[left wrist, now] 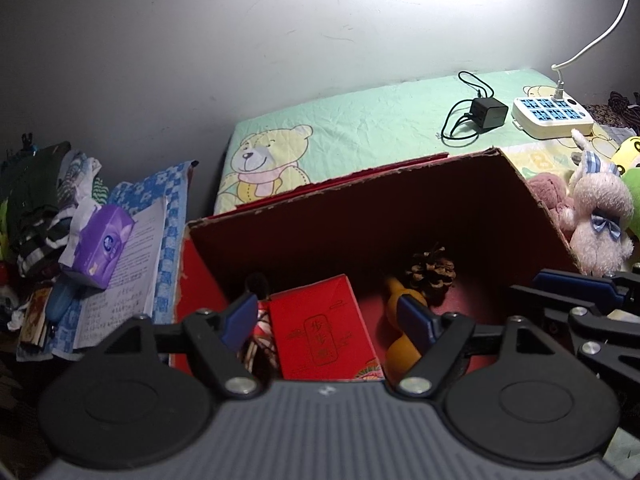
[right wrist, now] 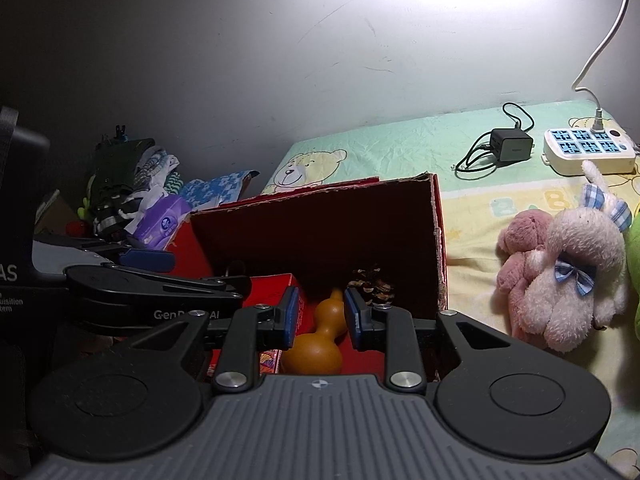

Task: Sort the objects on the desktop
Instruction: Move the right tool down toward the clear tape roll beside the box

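Here the left gripper (left wrist: 330, 318) has its fingers spread wide, empty, above the red cardboard box (left wrist: 400, 216); the right gripper (right wrist: 320, 316) fingers flank the orange gourd-shaped toy (right wrist: 320, 344), contact unclear.

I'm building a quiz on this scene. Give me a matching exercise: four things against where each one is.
Things:
1. pine cone
2. black charger
3. purple tissue pack
4. pink plush rabbit

Places:
A. on the open notebook
B. inside the red box
C. on the sheet, right of the box
D. beside the white power strip

Pairs: 1-B, 2-D, 3-A, 4-C
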The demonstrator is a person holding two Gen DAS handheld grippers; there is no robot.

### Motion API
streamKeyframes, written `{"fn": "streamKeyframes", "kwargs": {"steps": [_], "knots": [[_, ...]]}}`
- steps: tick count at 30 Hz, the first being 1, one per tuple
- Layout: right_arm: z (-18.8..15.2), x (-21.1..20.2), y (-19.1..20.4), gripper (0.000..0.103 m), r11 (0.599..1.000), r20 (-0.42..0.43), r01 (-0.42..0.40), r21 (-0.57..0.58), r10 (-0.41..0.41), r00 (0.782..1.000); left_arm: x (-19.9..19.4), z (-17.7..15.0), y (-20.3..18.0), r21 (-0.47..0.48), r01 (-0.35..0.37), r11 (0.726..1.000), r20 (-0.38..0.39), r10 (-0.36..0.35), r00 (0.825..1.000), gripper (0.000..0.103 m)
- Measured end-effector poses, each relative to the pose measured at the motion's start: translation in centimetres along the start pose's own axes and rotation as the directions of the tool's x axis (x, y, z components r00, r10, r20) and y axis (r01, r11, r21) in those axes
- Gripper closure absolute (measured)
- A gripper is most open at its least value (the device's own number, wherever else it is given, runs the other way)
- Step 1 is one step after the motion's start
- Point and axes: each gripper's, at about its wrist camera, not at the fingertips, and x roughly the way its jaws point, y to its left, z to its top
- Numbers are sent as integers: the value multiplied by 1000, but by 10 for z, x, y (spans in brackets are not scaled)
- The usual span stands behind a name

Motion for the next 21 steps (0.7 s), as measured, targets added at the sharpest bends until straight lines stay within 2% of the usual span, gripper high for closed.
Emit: {"fn": "streamKeyframes", "kwargs": {"steps": [10,21], "knots": [[-13,-18,0,74,992,-24,-124,-21,123,992,-26,-21,-4,-59,-82,995,9,82,997,20],[-33,-11,14,74,969,-116,-242,-47,235,965,-49,-63,33,-201,-138,970,-21,136,990,23]]}}
